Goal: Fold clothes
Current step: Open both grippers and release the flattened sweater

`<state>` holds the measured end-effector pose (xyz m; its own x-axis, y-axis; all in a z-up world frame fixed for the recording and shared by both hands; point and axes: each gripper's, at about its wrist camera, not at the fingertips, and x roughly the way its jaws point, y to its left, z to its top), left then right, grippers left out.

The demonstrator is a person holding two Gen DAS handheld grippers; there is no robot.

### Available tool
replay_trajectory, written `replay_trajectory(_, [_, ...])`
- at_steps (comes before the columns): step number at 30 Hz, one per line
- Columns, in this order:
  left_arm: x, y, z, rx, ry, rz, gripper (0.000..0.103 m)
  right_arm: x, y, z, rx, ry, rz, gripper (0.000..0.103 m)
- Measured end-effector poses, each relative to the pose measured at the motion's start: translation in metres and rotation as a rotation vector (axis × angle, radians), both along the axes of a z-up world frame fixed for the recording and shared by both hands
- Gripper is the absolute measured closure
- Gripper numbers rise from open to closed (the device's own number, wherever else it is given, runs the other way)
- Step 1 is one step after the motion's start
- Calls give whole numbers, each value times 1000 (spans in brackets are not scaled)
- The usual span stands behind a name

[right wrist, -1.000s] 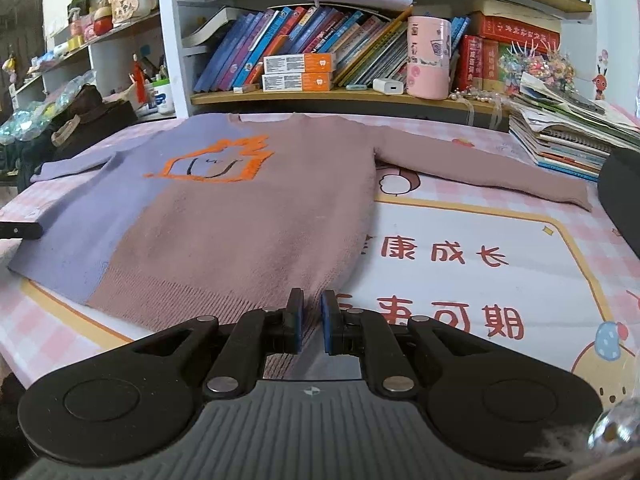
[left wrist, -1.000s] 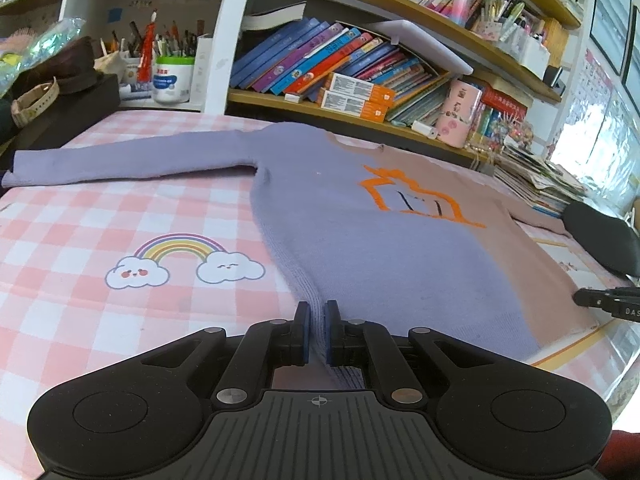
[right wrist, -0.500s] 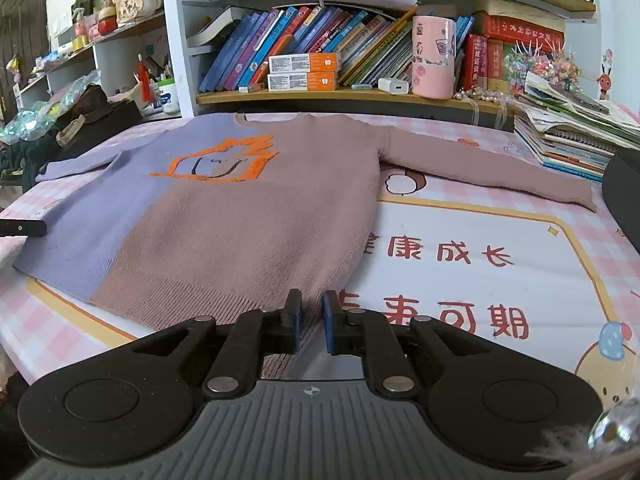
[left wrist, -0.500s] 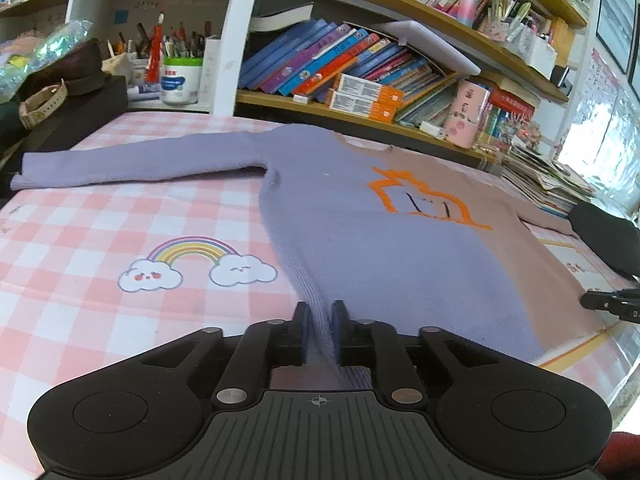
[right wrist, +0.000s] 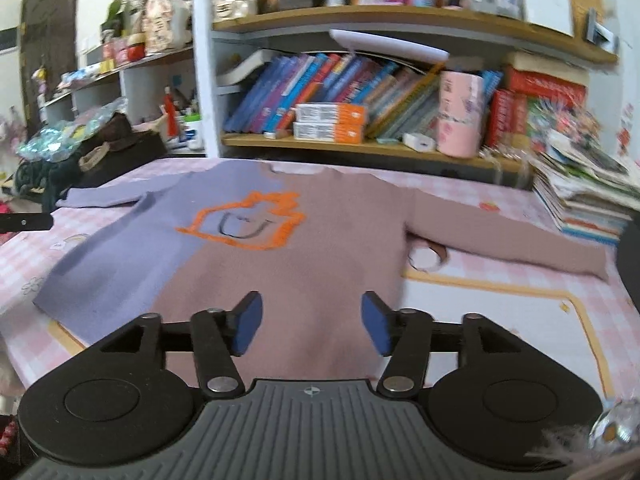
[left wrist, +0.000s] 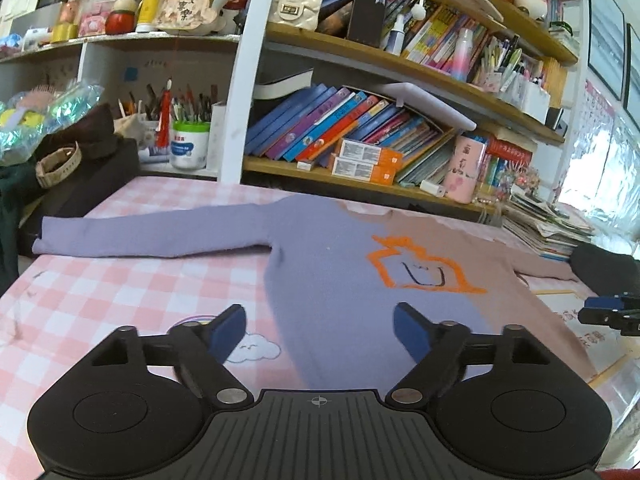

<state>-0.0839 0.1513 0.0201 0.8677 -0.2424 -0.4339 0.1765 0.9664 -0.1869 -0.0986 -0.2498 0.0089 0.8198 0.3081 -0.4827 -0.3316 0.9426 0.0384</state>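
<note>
You've let go of the hem; both grippers, left (left wrist: pixel 320 330) and right (right wrist: pixel 311 326), have just been opening, jaws wide, empty above the flat sweater (left wrist: pixel 340 264); 2 sleeves outstretched on the table (left wrist: pixel 120 292).

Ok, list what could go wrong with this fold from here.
1. Both sleeves lie spread wide: the purple sleeve reaches the table's left edge and the pink sleeve runs toward the paper stack, so a fold could drag them askew.
2. The left gripper and right gripper have just been opening, with nothing gripped; the sweater lies loose, and its hem may have settled unevenly.
</note>
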Motion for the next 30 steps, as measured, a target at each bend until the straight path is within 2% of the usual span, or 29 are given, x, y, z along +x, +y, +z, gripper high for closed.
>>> replay_trajectory(2, [2, 0, 1, 9, -4, 10, 12, 7, 11, 4, -14, -10, 29, 38])
replay_trajectory(8, [22, 15, 1, 50, -4, 93, 5, 38, 34, 14, -53, -33, 102, 28])
replay_trajectory(11, [38, 28, 2, 66, 19, 171, 4, 59, 42, 14, -69, -28, 125, 26])
replay_trajectory(15, [57, 48, 4, 94, 43, 225, 4, 82, 46, 8, -100, -11, 155, 25])
replay_trajectory(19, [83, 67, 0, 207, 74, 291, 4, 103, 44, -6, -108, 13, 158, 25])
replay_trajectory(22, [105, 89, -2, 245, 118, 369, 4, 111, 41, -17, -105, 28, 154, 25])
replay_trajectory(26, [131, 128, -6, 192, 182, 520, 4, 112, 42, -31, -115, 46, 163, 25])
replay_trajectory(30, [149, 160, -15, 108, 254, 613, 5, 107, 44, -40, -123, 55, 179, 25])
